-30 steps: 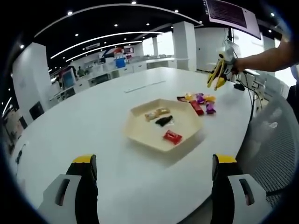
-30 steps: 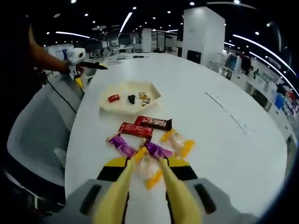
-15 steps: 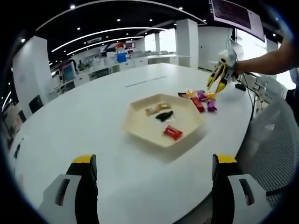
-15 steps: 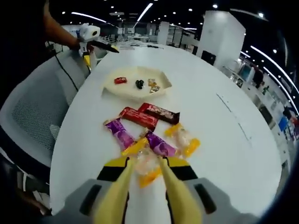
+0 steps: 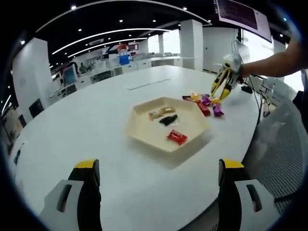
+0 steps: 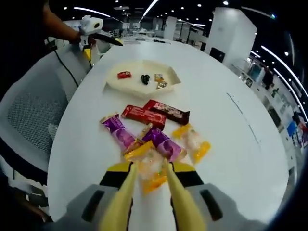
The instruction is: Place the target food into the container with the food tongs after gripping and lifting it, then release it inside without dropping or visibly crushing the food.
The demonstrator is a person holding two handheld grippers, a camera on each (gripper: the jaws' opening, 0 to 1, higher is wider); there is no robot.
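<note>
A cream hexagonal tray [image 5: 144, 132] on the white table holds a red snack [image 5: 176, 137], a black one and tan ones. Beyond it lies a pile of wrapped snacks [image 5: 206, 102]. My left gripper [image 5: 159, 185] stands wide open and bare at the near table edge. My right gripper [image 6: 150, 168] holds yellow food tongs [image 6: 126, 192]. Their tips are apart on either side of a clear candy with yellow ends [image 6: 147, 161]. Red bars [image 6: 143, 114] and purple packets [image 6: 118, 134] lie just ahead, with the tray [image 6: 126, 87] farther off. The right gripper [image 5: 222, 82] hangs over the pile.
A grey mesh chair [image 6: 29, 120] stands at the table's edge, also seen as the chair [image 5: 281, 139] beside the pile. Cables [image 5: 254, 91] trail off the table behind the snacks. The left gripper [image 6: 103, 38] shows past the tray, held by a person's arm.
The right gripper with the tongs has come down and closer to the snack pile, so the candies look larger. The left gripper has barely moved.
</note>
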